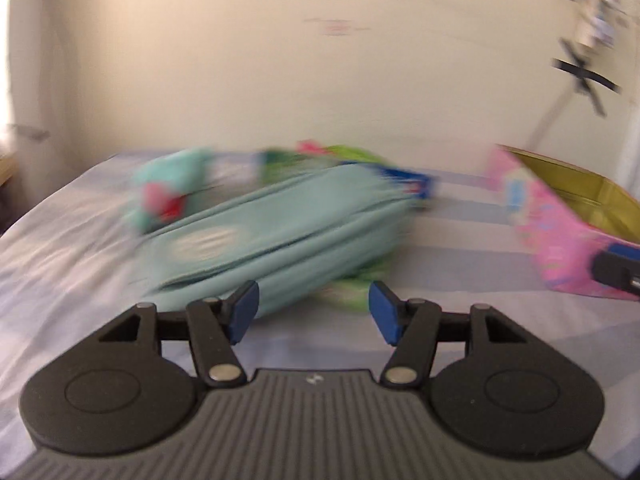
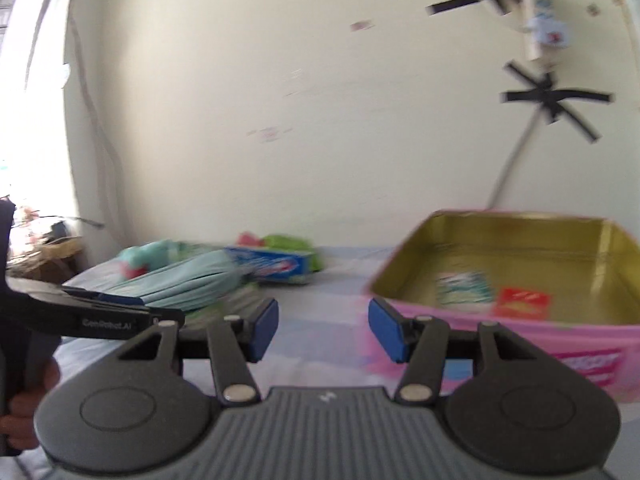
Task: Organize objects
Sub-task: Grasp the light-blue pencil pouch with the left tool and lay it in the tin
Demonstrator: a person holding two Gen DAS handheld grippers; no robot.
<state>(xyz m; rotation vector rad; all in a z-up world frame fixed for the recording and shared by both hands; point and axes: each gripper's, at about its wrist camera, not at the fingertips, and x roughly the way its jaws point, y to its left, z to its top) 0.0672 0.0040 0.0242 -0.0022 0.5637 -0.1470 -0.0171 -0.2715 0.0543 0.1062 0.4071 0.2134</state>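
A pale teal pouch (image 1: 272,236) lies on the striped bedsheet just beyond my left gripper (image 1: 314,312), which stands open with nothing between its blue pads. Behind the pouch lie a teal packet (image 1: 168,188), a toothpaste box (image 1: 404,182) and a green packet (image 1: 352,156), all blurred. The pink tin box (image 2: 500,336) with a gold inside sits on the right; a small white-green packet (image 2: 464,292) and a red packet (image 2: 522,302) lie in it. My right gripper (image 2: 324,330) is open and empty, just left of the tin's near corner. The toothpaste box (image 2: 276,264) and the pouch (image 2: 188,280) show to its left.
The bed's striped sheet (image 1: 60,248) runs to a cream wall. Black tape crosses (image 2: 556,98) and a cable hang on the wall at the right. A person's hand (image 2: 24,412) holds the left gripper's handle at the left edge of the right wrist view.
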